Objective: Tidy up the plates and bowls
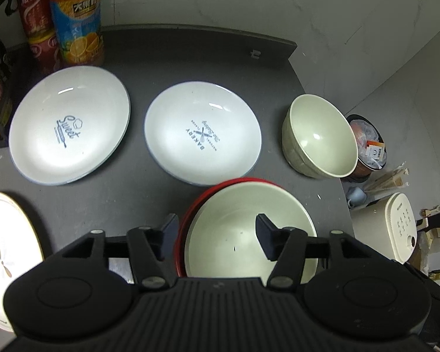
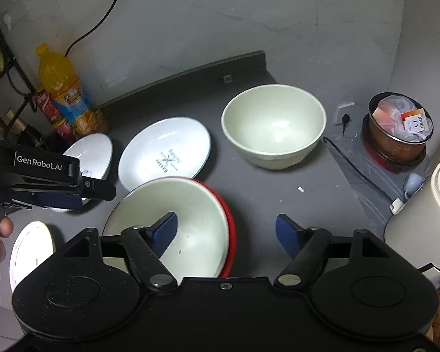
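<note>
between the spread fingers of the left gripper (image 1: 217,228) sits the near rim of a cream bowl (image 1: 237,228), nested upright in a red bowl (image 1: 187,220), mouth up. the right gripper (image 2: 226,230), jaws wide, straddles its far rim. beyond both jaws: two plates (image 1: 202,132) flat, another bowl (image 2: 274,126) upright.
</note>
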Action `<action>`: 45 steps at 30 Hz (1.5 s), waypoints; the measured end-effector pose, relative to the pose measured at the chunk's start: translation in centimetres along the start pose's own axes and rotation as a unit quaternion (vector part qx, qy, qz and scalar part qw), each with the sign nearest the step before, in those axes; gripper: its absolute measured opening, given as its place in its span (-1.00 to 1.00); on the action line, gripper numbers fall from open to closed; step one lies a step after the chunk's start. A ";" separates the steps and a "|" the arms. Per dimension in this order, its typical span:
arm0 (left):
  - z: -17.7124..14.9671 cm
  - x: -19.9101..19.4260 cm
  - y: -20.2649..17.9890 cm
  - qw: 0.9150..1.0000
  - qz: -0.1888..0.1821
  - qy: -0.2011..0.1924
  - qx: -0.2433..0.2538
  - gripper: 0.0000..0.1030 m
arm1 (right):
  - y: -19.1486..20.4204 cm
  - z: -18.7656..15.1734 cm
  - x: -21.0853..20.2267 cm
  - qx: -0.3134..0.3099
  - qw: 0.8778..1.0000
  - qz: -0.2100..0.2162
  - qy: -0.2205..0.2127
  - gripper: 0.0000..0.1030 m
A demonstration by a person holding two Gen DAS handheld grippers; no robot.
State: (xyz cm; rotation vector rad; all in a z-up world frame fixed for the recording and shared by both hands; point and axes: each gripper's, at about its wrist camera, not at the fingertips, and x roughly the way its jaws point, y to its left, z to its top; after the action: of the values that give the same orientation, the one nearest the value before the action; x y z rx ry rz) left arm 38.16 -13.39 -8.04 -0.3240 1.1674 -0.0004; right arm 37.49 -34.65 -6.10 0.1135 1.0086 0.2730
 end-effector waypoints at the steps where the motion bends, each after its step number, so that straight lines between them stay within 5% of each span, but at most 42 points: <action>1: 0.1 0.1 -0.2 1.000 0.003 -0.002 0.001 0.13 | -0.4 0.1 0.0 0.004 1.000 0.000 -0.002 0.50; 18: 2.7 2.9 -5.4 1.000 0.013 -0.023 0.004 0.26 | -7.3 2.9 2.4 0.045 0.999 0.005 -0.018 0.48; 45: 7.6 13.5 -11.1 1.000 0.009 -0.002 0.009 0.19 | -11.1 5.5 12.0 0.127 0.992 0.014 0.023 0.06</action>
State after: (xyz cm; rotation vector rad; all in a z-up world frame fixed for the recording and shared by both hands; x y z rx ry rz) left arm 52.24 -24.30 -14.75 -0.2971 1.1648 0.0049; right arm 50.09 -41.82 -15.43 0.3538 1.0847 0.1729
